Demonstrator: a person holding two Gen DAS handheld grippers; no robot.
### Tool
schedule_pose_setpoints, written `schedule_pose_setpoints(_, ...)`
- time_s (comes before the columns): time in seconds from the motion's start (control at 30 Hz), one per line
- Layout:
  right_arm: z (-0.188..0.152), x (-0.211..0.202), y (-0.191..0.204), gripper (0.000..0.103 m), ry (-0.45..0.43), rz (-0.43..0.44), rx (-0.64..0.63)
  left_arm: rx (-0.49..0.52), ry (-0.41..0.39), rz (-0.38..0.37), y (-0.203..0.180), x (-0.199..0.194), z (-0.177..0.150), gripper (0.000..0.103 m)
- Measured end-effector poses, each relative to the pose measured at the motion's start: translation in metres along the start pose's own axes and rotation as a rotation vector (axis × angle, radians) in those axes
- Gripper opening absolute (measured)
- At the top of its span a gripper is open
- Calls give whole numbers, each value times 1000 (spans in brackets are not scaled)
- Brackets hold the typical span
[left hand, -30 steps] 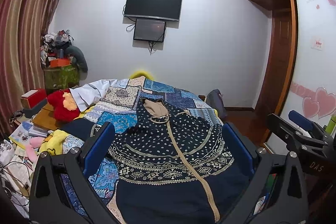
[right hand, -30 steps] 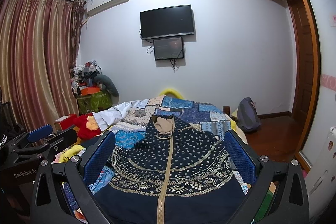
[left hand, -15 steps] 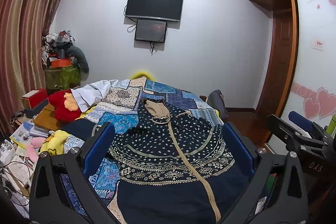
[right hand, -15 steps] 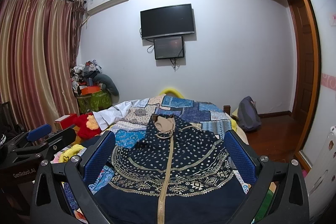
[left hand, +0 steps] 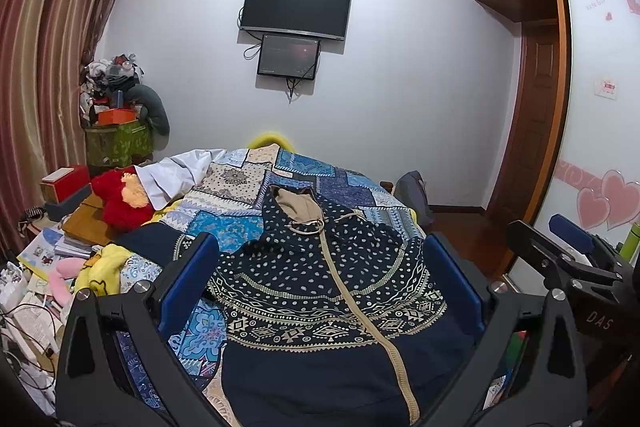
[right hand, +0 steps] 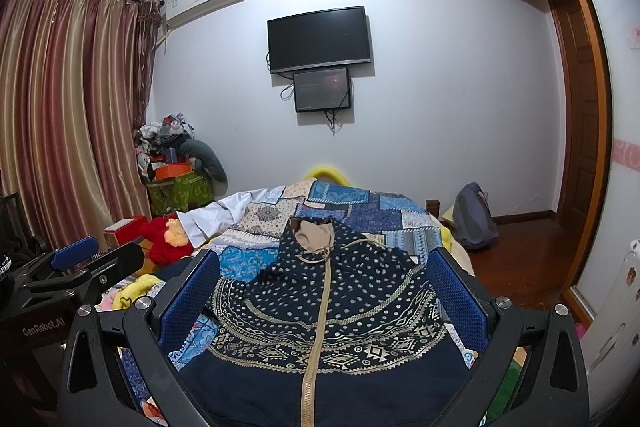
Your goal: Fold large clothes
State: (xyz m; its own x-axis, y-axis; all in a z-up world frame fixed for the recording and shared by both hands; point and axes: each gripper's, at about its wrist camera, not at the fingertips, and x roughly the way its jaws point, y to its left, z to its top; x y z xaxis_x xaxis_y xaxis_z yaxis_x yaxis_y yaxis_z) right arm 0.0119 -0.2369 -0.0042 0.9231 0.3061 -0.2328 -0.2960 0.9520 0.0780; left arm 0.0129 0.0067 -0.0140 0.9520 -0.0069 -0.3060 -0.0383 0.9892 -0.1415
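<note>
Jacket (left hand: pixel 320 291): spread flat on patchwork quilt (left hand: pixel 240 187) — zipped, hood far end.
Left gripper (left hand: pixel 320 287): wide apart, empty.
Right gripper (right hand: pixel 324 291): wide apart — empty.

Home bedroom: quilted bed (left hand: pixel 240 187), wall television (left hand: pixel 295 7), curtains (right hand: pixel 60 107).

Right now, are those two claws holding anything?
No. The left claw and right claw both gape open above the patterned navy jacket, which lies zipped on the bed, untouched.
</note>
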Motion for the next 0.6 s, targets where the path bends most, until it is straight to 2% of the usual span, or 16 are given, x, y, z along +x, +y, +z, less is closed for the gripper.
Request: schedule_pose_setpoints(0.6,-9,12,2,103,16,9,1,0,12,8,15,15,4,103)
